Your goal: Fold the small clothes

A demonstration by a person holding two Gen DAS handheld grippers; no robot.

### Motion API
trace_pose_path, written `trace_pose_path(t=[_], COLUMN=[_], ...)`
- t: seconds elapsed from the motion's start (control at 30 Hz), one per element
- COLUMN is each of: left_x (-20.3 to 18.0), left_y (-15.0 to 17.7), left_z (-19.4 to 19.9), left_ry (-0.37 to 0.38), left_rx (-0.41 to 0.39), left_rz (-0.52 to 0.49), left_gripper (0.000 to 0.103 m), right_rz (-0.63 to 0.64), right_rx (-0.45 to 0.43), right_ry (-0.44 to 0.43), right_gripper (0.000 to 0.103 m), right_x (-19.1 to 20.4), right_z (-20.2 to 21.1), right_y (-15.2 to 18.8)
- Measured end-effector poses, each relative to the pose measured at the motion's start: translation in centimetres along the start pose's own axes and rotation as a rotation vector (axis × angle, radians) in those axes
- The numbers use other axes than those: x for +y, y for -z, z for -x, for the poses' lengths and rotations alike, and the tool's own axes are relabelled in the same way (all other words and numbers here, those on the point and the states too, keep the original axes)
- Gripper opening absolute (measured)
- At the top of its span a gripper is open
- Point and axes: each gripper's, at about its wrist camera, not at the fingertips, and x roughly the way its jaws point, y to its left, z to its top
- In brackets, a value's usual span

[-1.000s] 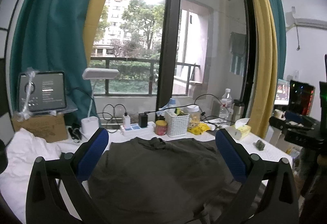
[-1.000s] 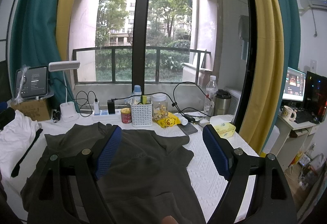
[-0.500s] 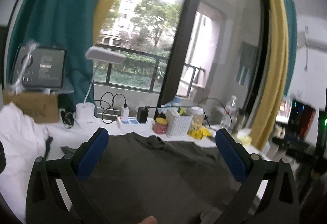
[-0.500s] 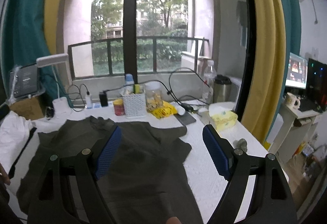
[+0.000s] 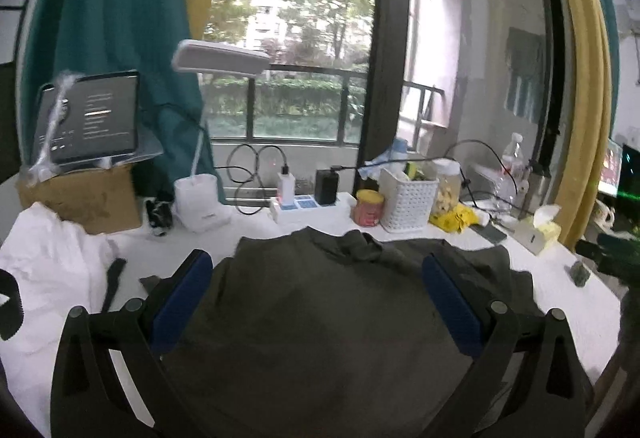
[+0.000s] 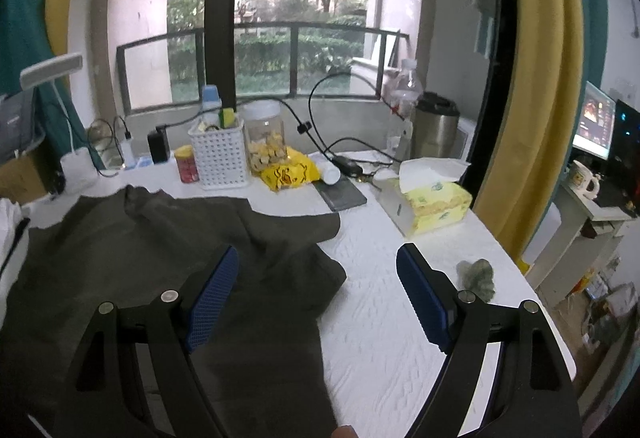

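Observation:
A dark olive shirt [image 5: 320, 318] lies spread flat on the white table [image 5: 256, 228], collar toward the window. My left gripper [image 5: 316, 270] hovers open above the shirt's middle, nothing between its blue pads. In the right wrist view the same shirt [image 6: 132, 258] fills the left half, its right sleeve folded near the centre. My right gripper [image 6: 318, 266] stands open over the shirt's right edge and the bare white table [image 6: 400, 318], holding nothing.
White cloth [image 5: 52, 278] is piled at the left. Along the back stand a lamp [image 5: 200, 206], a power strip [image 5: 304, 204], a red tin [image 5: 368, 208], a white basket [image 6: 218, 154] and a jar [image 6: 266, 134]. A tissue box [image 6: 432, 202] and a small grey wad [image 6: 476, 274] lie at the right.
Both grippers have dropped lower and moved in toward the shirt. The right view has swung to the right, over the shirt's right edge. Both stay open.

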Motion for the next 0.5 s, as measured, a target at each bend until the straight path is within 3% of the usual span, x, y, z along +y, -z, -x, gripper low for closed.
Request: trace_pose_path(t=[0.5], left_x=[-1.2], left_y=[0.4], left_z=[-7.9], left_ry=[-0.010], left_rx=[0.117], left_rz=[-0.036], left_gripper=[0.102], right_rz=[0.023], right_rx=[0.142], right_ry=[-0.081], right_gripper=[0.078], right_x=[-1.9], right_z=[-10.8], right_y=[-1.7])
